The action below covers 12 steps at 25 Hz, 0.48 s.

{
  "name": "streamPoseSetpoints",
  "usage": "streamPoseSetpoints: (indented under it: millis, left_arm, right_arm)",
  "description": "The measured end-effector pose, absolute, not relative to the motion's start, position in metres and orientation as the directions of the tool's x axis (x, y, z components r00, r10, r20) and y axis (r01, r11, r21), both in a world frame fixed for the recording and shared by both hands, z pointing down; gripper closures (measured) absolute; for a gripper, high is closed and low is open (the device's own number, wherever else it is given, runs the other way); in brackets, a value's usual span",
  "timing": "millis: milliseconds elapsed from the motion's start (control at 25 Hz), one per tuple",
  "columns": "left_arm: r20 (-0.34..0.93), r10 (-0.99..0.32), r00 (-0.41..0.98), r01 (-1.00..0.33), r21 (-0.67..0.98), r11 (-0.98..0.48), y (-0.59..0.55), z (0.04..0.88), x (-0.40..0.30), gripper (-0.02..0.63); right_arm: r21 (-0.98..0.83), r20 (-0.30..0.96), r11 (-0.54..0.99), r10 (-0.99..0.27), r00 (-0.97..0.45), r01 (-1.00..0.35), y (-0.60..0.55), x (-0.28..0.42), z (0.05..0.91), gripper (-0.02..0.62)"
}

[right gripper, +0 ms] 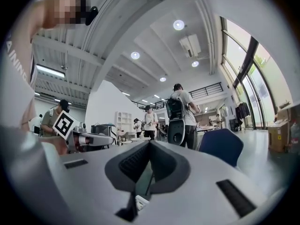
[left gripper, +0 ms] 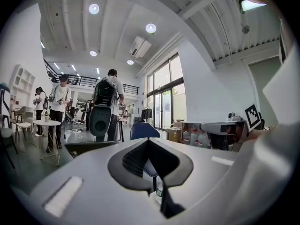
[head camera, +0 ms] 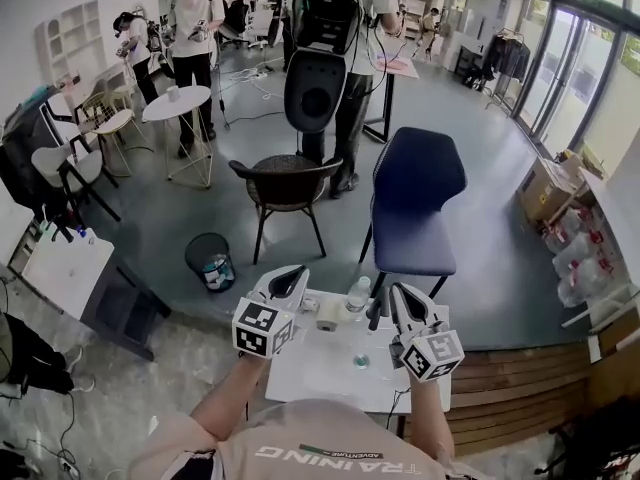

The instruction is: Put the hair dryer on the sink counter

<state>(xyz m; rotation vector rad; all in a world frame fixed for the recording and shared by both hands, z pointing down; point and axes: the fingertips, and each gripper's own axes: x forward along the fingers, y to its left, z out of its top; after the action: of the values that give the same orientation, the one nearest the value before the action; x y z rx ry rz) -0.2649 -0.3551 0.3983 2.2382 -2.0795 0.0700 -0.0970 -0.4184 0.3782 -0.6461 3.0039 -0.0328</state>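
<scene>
Hair dryer not identifiable in any view. Lower centre of frame: left gripper (head camera: 296,274) and right gripper (head camera: 397,291), fingers of each pressed together at the tips, pinching nothing, held over white bench (head camera: 320,373). On bench between them: clear bottle (head camera: 357,296), pale roll (head camera: 328,314). Beyond, blue chair (head camera: 415,193).

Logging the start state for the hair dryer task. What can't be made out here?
Hair dryer: shows in no view.
Table, head view: partly covered by left gripper and right gripper.
Green item there: too small.
Gripper views: own bodies block most of the table.
</scene>
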Motion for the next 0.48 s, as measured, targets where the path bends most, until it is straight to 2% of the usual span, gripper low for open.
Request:
streamPoseSetpoints:
  millis: [480]
  left_arm:
    - [0.144, -0.984, 0.109, -0.994, 0.03, -0.105, -0.349, 0.418, -0.261, 0.598]
  right_arm:
    - [0.023, -0.001, 0.91, -0.414, -0.91, -0.414, -0.4, -0.092, 0.391, 0.589]
